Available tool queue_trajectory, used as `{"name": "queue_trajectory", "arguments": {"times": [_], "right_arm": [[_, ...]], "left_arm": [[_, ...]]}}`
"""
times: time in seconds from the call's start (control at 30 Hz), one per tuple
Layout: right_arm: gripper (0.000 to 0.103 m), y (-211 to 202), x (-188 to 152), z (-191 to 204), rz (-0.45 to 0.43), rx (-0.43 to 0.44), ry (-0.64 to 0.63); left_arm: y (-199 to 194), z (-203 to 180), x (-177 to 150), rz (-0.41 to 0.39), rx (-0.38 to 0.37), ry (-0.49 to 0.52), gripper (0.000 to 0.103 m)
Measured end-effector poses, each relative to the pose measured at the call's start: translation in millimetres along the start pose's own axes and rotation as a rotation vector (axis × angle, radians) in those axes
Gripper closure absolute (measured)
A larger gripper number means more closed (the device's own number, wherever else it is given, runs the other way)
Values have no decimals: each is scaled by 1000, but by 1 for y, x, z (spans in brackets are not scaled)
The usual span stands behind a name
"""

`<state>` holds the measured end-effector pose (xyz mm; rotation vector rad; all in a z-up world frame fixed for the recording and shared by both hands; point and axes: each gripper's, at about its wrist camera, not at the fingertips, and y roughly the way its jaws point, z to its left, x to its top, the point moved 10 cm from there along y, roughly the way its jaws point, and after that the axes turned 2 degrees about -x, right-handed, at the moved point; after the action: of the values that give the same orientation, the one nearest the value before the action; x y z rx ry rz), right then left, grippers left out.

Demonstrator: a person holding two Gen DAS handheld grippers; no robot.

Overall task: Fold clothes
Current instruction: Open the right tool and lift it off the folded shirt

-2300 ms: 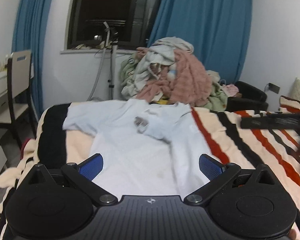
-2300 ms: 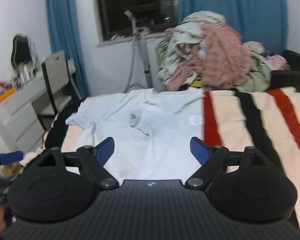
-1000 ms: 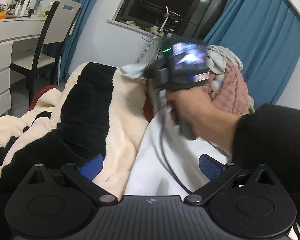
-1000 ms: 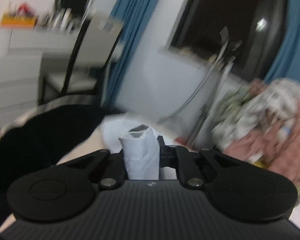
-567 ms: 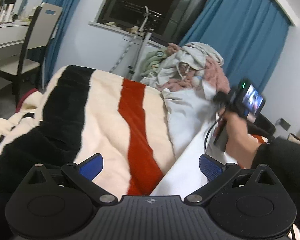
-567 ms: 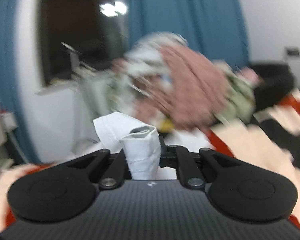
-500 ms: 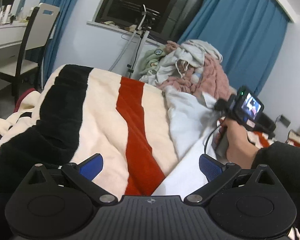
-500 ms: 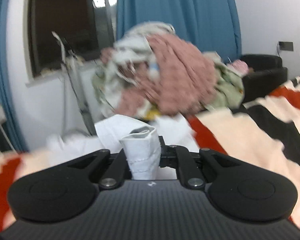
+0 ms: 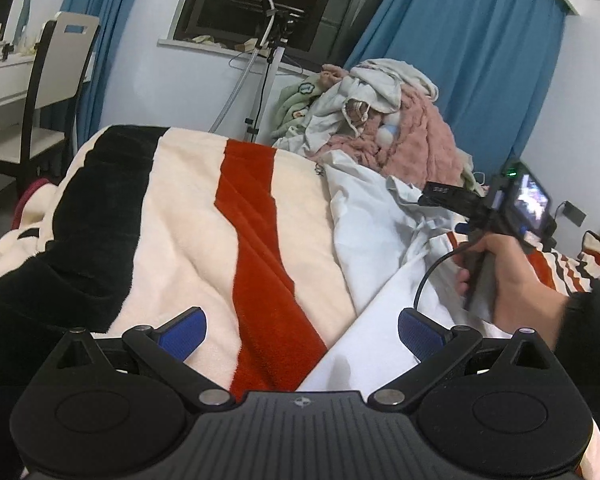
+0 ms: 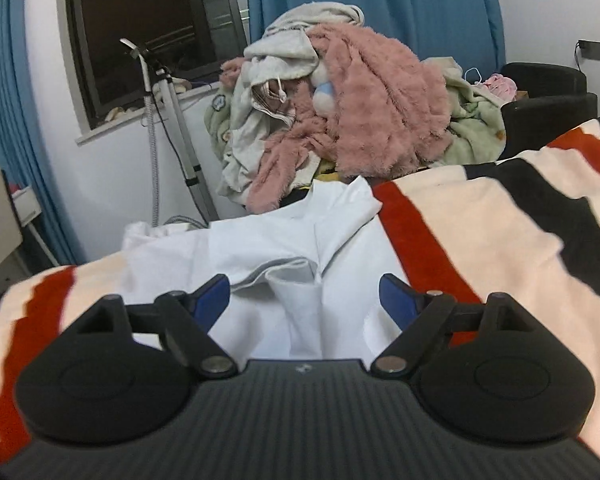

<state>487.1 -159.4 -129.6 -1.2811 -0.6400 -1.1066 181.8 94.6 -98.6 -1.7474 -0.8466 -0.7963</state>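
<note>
Pale, bluish-white walls (image 9: 140,80), lit by cool indoor light. Dark night-time window (image 9: 260,0) with black frame, flanked by long blue curtains (image 9: 460,60); ceiling lamp mirrored in the glass. White sill (image 9: 204,46) strewn with small objects. White metal stand with a grey hose (image 9: 260,80) below the window. White desk (image 9: 4,76) and white-backed, dark-framed chair (image 9: 60,64) at the left wall, small bottles on the desk. Black armchair (image 10: 548,100) in the right corner under a dark wall socket (image 10: 592,50). Thick fleece blanket with cream, red and black stripes (image 9: 180,220) spread across the bed.
</note>
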Motion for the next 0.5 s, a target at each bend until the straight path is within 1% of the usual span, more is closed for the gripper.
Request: {"name": "queue_trajectory", "arguments": {"times": [0.1, 0.27, 0.4, 0.5], "right_arm": [[20, -46, 0, -4, -5, 26, 3], [20, -137, -6, -14, 0, 81, 15], [20, -222, -24, -24, 9, 113, -17], [20, -285, -41, -31, 12, 179, -2]], "left_arm": [[-10, -8, -1, -2, -16, 27, 0], [-30, -21, -3, 3, -49, 38, 0], [-45, -29, -9, 37, -83, 14, 0], [-54, -28, -13, 61, -83, -30, 0]]}}
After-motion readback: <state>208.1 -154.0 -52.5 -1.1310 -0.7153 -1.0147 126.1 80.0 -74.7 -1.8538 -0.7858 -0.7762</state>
